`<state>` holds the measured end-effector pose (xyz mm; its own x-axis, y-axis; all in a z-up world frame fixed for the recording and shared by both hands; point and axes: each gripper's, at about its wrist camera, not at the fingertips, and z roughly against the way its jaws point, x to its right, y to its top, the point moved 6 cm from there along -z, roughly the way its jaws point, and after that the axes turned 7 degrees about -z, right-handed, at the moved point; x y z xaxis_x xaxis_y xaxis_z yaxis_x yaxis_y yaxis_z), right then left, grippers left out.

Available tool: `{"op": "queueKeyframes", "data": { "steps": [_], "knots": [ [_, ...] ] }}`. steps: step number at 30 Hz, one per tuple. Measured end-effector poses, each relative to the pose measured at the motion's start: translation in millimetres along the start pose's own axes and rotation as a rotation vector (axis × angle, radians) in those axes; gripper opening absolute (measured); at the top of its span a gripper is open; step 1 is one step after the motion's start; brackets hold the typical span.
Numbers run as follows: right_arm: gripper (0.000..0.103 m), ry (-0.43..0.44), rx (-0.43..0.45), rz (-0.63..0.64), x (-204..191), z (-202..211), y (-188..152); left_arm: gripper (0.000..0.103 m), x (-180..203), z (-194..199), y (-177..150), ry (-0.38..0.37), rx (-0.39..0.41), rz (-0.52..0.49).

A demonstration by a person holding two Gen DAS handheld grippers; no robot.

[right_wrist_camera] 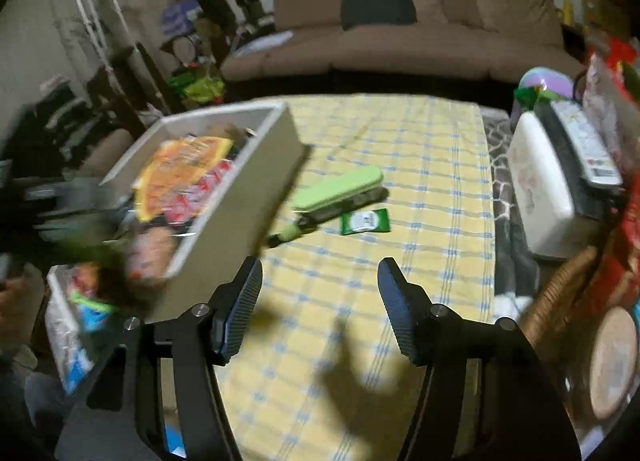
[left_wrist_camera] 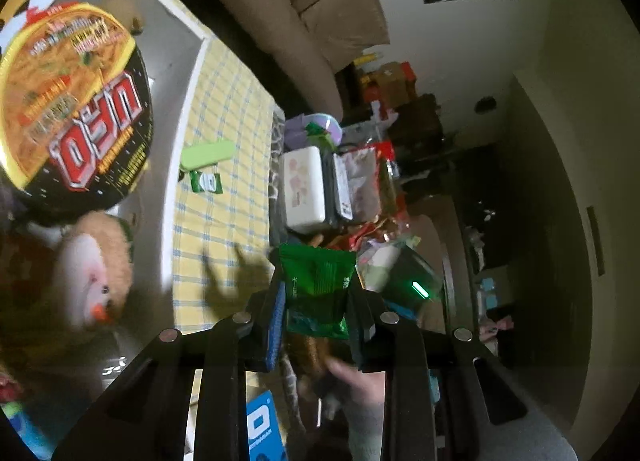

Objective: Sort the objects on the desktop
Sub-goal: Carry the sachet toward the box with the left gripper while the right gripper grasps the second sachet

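Two tools are in work, and the step in hand appears to be a carry. The left tool (left_wrist_camera: 318, 297) is clenched on a green sachet (left_wrist_camera: 318, 281), both pads pressing its sides, and holds it clear of the tabletop (left_wrist_camera: 224, 109). In the left wrist view the white box (left_wrist_camera: 180, 41) lies toward 10 o'clock, already holding a noodle bowl (left_wrist_camera: 72, 101) and a plush toy (left_wrist_camera: 96, 277). The right tool (right_wrist_camera: 320, 301) stands released, nothing between its jaws, above the checked cloth. Two items remain loose on the tabletop, at about 12 o'clock from the right tool: a light green case (right_wrist_camera: 340, 189) and a second green sachet (right_wrist_camera: 365, 221) just beside it. The next move probably calls for swinging the held sachet over the box rim and releasing it there; the right tool would then advance and descend on the case or the loose sachet. The left tool points slightly below level with its view rolled sideways; the right tool tips steeply down toward the cloth. A sleeve (left_wrist_camera: 368, 421) shows beneath the left tool.
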<state>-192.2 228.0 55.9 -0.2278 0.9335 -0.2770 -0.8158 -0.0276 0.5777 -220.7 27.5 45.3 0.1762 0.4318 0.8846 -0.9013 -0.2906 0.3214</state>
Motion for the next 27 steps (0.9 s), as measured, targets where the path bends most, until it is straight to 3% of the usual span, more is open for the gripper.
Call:
{"op": "queueKeyframes", "data": {
  "steps": [8,17,19,24,27],
  "knots": [
    [0.058,-0.074,-0.124,0.02,28.8,-109.6,32.7,0.026,-16.9,19.3,8.2,-0.046,0.013,0.013],
    [0.057,-0.176,-0.202,0.119,34.6,-164.8,22.8,0.026,-34.0,23.0,7.8,-0.073,0.022,0.043],
    [0.055,-0.189,-0.178,0.147,31.3,-164.3,21.2,0.026,-35.4,26.3,5.7,-0.071,0.024,0.048],
    [0.032,-0.189,-0.166,0.141,34.5,-153.8,21.3,0.026,-32.3,48.0,4.3,-0.086,0.053,0.059],
    [0.023,-0.187,-0.163,0.147,35.6,-139.7,20.7,0.026,-29.1,74.4,4.6,-0.075,0.089,0.044]
  ]
}}
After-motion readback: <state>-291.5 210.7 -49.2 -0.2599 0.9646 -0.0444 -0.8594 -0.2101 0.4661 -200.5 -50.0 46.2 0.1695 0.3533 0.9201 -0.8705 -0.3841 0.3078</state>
